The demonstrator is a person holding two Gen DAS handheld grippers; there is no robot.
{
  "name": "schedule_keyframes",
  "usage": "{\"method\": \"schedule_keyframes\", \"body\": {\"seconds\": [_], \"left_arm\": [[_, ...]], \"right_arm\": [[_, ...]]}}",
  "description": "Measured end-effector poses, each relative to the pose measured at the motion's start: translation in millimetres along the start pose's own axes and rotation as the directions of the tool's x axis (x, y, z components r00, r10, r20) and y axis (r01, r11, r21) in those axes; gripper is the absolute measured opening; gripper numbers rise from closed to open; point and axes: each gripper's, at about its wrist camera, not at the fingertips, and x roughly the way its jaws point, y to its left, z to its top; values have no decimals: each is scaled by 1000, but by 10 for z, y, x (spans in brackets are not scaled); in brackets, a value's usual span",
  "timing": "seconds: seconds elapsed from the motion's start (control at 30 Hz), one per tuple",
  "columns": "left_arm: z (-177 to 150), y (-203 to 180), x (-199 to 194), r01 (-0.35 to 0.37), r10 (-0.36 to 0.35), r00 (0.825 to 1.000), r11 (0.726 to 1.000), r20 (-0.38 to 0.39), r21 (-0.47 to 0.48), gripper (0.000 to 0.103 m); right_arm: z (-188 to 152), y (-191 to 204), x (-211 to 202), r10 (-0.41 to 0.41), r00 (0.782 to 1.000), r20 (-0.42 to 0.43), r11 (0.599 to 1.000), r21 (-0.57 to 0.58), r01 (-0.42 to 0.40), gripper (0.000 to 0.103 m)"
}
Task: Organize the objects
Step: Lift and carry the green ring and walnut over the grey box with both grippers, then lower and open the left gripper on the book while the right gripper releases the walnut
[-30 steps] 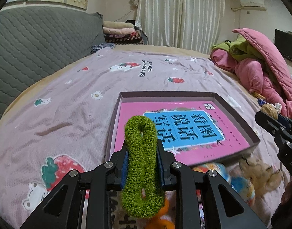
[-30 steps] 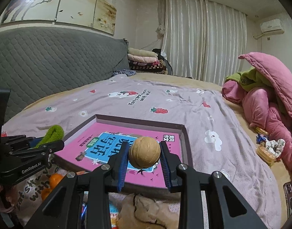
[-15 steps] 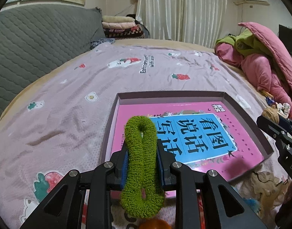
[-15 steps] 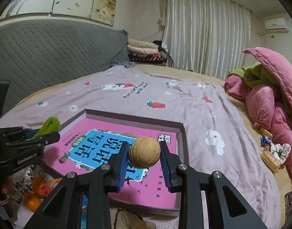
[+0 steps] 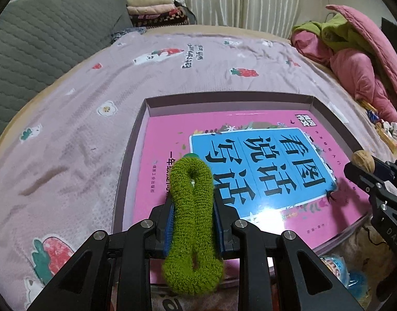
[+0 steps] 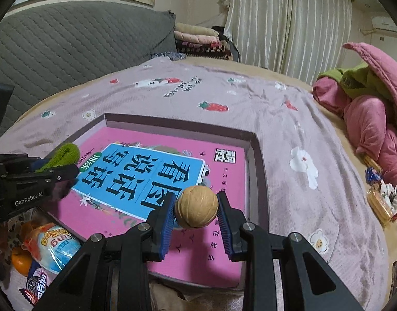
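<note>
A: From the left wrist, our left claw (image 5: 192, 223) is clamped narrow on the green terry hair band (image 5: 192, 223), which sticks out ahead of the pads and droops behind them. Compared with a second ago, the shallow box (image 5: 225, 98) with the pink book (image 5: 162, 140) inside now fills far more of the view, so we have come forward and down over it.

B: The band hangs over the book's near left part, not touching it as far as we can tell. At the right edge our right claw (image 5: 364, 165) shows too, with the walnut (image 5: 363, 159) in it.

A: From the right wrist, that right claw (image 6: 195, 211) pinches the walnut (image 6: 196, 206) between its blue pads (grip unchanged), above the book's near right part. The box (image 6: 255, 140) has drawn closer here as well.

B: On the left we see the left claw (image 6: 66, 167) and the band's green tip (image 6: 63, 155) over the book. Snack packets (image 6: 49, 243) and an orange (image 6: 20, 259) lie on the bed (image 6: 289, 119) below the box's near edge.

A: So we judge both things are almost in place; lowering and letting go into the box is what remains.
</note>
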Motion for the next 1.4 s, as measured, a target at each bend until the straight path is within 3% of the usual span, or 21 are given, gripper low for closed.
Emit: {"method": "schedule_keyframes", "body": {"seconds": [0.47,0.83,1.07,1.23,1.4], "left_arm": [[4,-7,105,12,-12,999,1000,-38,14,29],[-6,1,68,10,-10,999,1000,-42,9,35],[-24,-11,21,4,-3,999,1000,-33,19,45],[-36,-2,-44,2,-2,1000,1000,-17,20,52],[-17,26,-125,29,-29,1000,1000,-9,5,54]], "right_arm": [[-34,-15,202,13,996,-90,1000,7,-12,32],[-40,-19,176,25,995,-97,1000,14,-23,32],[-27,-36,147,22,995,-94,1000,15,-21,33],[-14,-68,104,38,996,-78,999,34,-35,45],[11,-72,62,47,997,-60,998,41,-44,47]]}}
